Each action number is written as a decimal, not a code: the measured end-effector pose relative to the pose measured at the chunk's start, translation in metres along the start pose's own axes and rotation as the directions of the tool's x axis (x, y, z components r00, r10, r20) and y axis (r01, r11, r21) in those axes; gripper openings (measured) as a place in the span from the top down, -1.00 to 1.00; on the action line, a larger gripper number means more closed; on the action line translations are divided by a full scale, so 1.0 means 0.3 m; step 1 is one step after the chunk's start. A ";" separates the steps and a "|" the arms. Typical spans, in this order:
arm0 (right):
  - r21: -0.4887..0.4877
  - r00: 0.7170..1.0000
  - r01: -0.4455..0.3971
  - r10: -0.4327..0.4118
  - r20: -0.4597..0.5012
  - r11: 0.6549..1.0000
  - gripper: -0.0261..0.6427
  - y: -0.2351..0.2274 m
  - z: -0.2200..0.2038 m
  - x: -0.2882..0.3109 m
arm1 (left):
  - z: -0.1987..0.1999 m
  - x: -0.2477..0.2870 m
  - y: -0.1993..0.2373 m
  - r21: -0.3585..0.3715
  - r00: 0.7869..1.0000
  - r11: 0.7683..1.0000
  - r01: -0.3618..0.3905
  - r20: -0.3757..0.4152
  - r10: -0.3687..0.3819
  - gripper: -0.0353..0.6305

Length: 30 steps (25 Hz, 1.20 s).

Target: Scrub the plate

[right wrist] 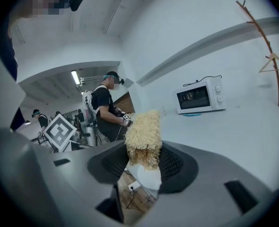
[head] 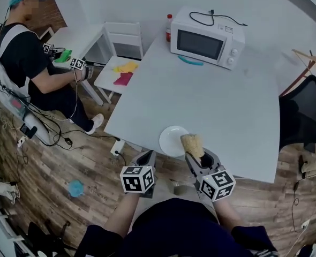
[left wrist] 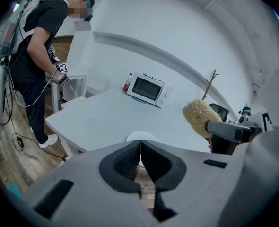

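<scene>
The plate (head: 171, 141) is white, the scrubber (head: 193, 144) straw-yellow, the microwave (head: 205, 38) white, the table (head: 201, 95) pale grey.

- White worktop (head: 217, 106) on wooden floor (head: 67, 159).
- White plate (head: 171, 142) lying at near edge.
- Microwave (head: 207, 38) at far corner, red-capped bottle (head: 168, 28) just beside.

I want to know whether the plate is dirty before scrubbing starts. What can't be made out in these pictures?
Dirt on the plate: too small in the head view; the scrubber covers its right edge.
Plate in the left gripper view: only a rim sliver shows above the shut left gripper.
Scrubber touching the plate or not: no view settles it.
Red-capped bottle: too small to identify, partly behind the microwave.
</scene>
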State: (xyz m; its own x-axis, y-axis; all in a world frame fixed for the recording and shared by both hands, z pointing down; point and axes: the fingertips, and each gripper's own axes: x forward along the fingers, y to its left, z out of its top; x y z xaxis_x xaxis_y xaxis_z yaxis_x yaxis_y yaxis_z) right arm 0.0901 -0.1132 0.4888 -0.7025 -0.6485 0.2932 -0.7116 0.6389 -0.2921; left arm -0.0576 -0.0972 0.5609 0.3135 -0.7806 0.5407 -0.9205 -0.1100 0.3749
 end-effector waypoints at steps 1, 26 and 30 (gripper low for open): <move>0.002 1.000 -0.002 0.002 -0.008 1.000 0.39 -0.005 -0.008 0.010 | -0.002 0.010 0.007 -0.009 1.000 1.000 -0.003 -0.008 0.003 0.84; 0.024 0.985 0.049 -0.044 -0.165 0.998 0.39 -0.158 -0.117 0.173 | -0.122 0.369 0.101 -0.144 0.935 0.979 0.142 -0.305 -0.181 0.48; 0.028 0.984 0.049 -0.043 -0.172 0.998 0.39 -0.172 -0.117 0.199 | -0.118 0.406 0.102 -0.164 0.930 0.976 0.143 -0.316 -0.189 0.49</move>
State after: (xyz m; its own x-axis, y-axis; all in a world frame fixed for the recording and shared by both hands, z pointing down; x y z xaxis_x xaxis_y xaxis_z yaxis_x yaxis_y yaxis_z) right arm 0.0849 -0.1704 0.5534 -0.6609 -0.5948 0.4576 -0.7448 0.5947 -0.3027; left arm -0.0393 -0.1738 0.6650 0.5393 -0.5104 0.6698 -0.8154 -0.1180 0.5667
